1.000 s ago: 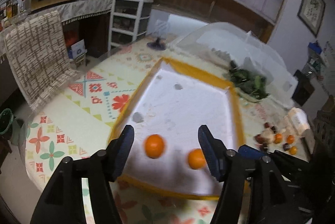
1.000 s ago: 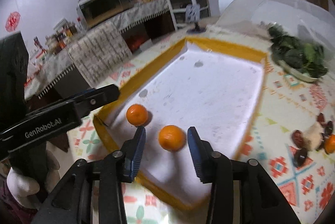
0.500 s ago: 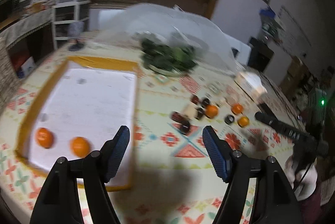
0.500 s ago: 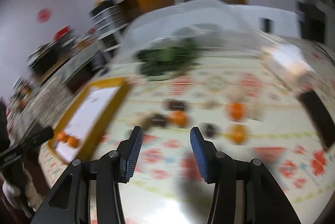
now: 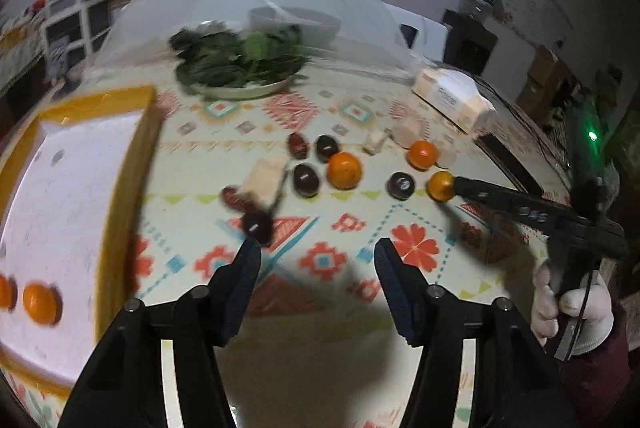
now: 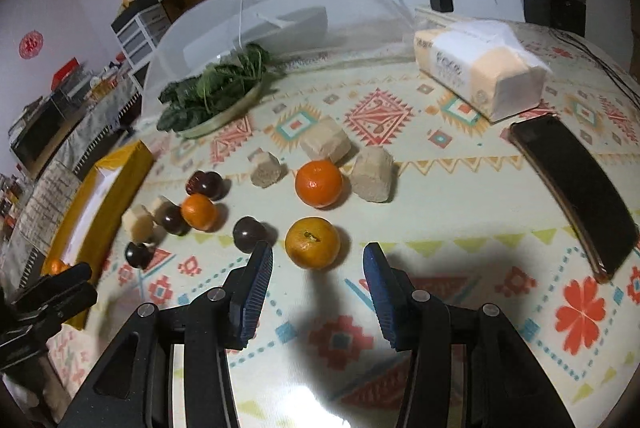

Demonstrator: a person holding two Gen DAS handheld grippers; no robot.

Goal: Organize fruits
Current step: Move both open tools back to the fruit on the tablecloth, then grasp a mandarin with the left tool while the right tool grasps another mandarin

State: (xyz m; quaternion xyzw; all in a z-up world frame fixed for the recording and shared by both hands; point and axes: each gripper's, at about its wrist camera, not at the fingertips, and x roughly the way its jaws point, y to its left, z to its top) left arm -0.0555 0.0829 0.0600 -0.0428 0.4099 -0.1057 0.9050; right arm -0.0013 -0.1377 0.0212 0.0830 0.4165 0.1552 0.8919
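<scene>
Orange mandarins: two already in the yellow tray (image 5: 120,187) left of the released left gripper (image 5: 316,260), three left on the bench, nearest mandarin (image 6: 312,243) just ahead between the released right gripper (image 6: 318,264) fingers, ungrasped.

The mandarin (image 6: 312,243) nearest the right gripper (image 6: 318,266) has dimpled, faintly glossy peel. The dark plums (image 6: 249,233) shine smooth. The tablecloth (image 6: 460,211) looks like wipe-clean printed plastic. The tissue pack (image 6: 478,67) wears crinkly clear film. The gripper's fingertips (image 6: 256,284) carry ribbed blue rubber pads.
</scene>
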